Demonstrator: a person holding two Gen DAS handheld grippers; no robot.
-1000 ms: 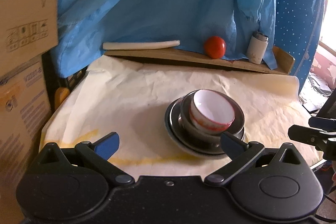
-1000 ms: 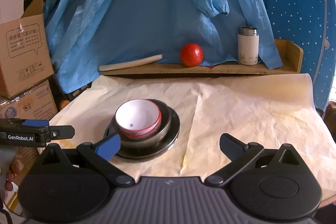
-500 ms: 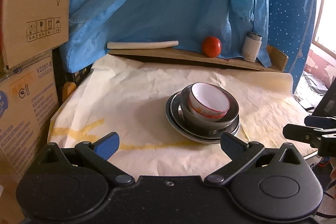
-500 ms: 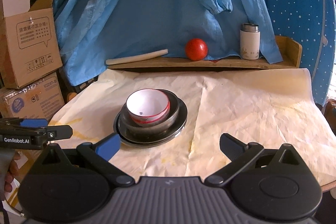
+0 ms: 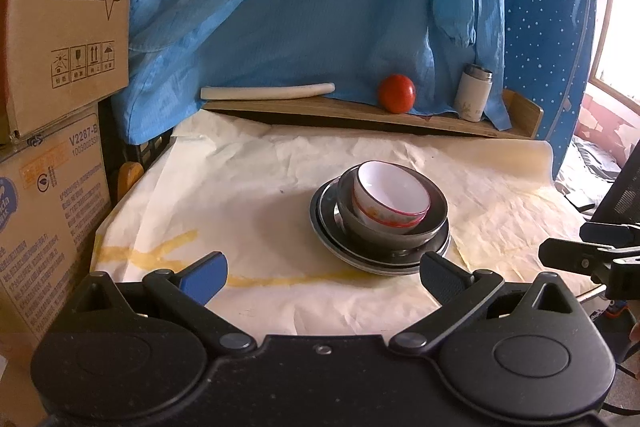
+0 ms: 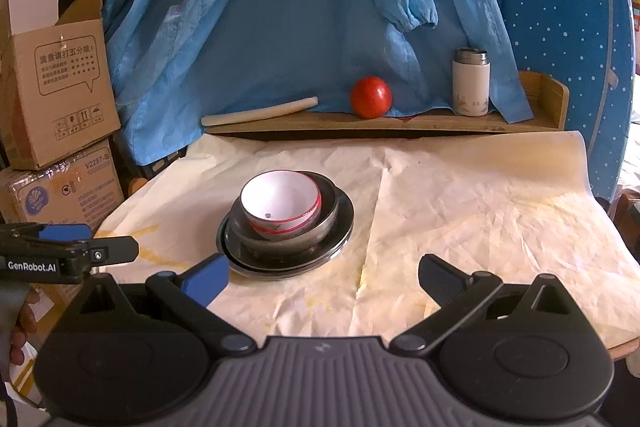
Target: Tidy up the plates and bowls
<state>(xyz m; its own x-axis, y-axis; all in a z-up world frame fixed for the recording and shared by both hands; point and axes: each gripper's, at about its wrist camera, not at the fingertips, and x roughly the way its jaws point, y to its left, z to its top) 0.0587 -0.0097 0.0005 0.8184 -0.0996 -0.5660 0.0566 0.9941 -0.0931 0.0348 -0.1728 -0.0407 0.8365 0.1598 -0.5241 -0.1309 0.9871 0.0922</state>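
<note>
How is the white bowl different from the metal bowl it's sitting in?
The white bowl is smaller, white with a red band; the metal bowl is wider, dark and shiny. The white bowl leans tilted inside; the metal bowl sits level on the plates. Both are upright and look empty.

Tilted white red-rimmed bowl [image 5: 390, 197] nested in steel bowl [image 5: 400, 233] atop stacked plates [image 5: 332, 231]

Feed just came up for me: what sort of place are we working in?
Likely a lived-in home room, not a kitchen: a paper-covered table, stacked cardboard boxes and a hanging blue garment.
</note>
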